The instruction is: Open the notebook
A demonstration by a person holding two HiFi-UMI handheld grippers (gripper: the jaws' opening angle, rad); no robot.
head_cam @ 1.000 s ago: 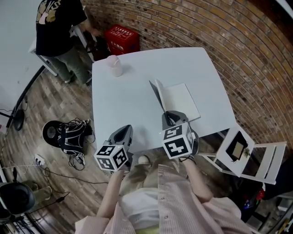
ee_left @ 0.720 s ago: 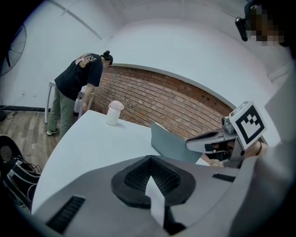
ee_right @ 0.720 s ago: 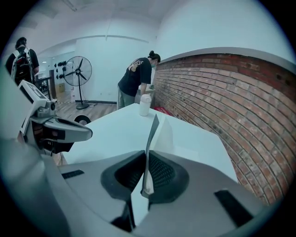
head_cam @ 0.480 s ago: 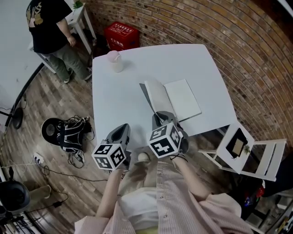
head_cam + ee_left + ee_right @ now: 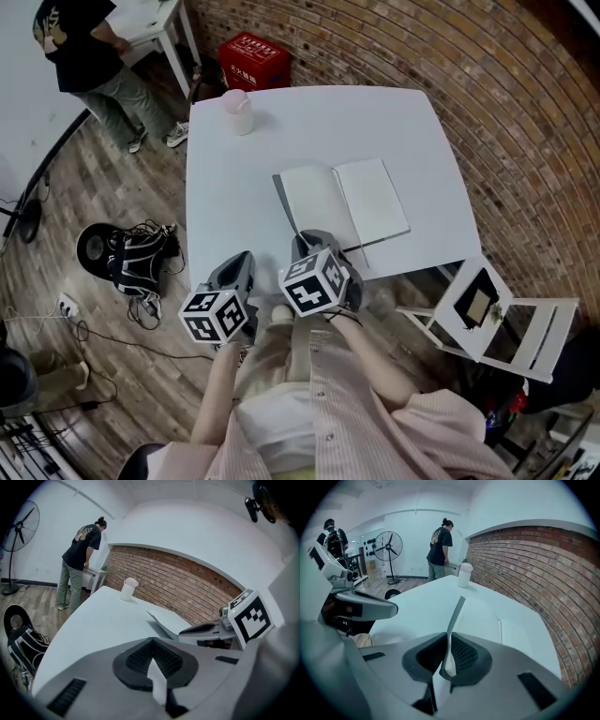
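A white notebook (image 5: 370, 199) lies open in the middle of the white table (image 5: 244, 178). Its right page lies flat. Its left cover (image 5: 309, 202) is swung over to the left and still stands tilted off the table. My right gripper (image 5: 314, 246) is shut on the near edge of that cover (image 5: 454, 616), which runs edge-on out from between its jaws (image 5: 449, 644). My left gripper (image 5: 239, 264) hovers at the table's front edge, left of the notebook. In its own view the left gripper (image 5: 152, 663) has its jaws together with nothing in them, and the raised cover (image 5: 164, 619) shows ahead.
A white cup (image 5: 237, 111) stands at the table's far left corner. A person (image 5: 80, 47) stands by a small white table beyond it, next to a red crate (image 5: 253, 58). A black bag (image 5: 131, 262) lies on the floor at left, a folding chair (image 5: 487, 314) at right.
The cover has swung from nearly upright over to the left and down toward the table. My right gripper moved left and down with it. The left gripper drifted slightly down.
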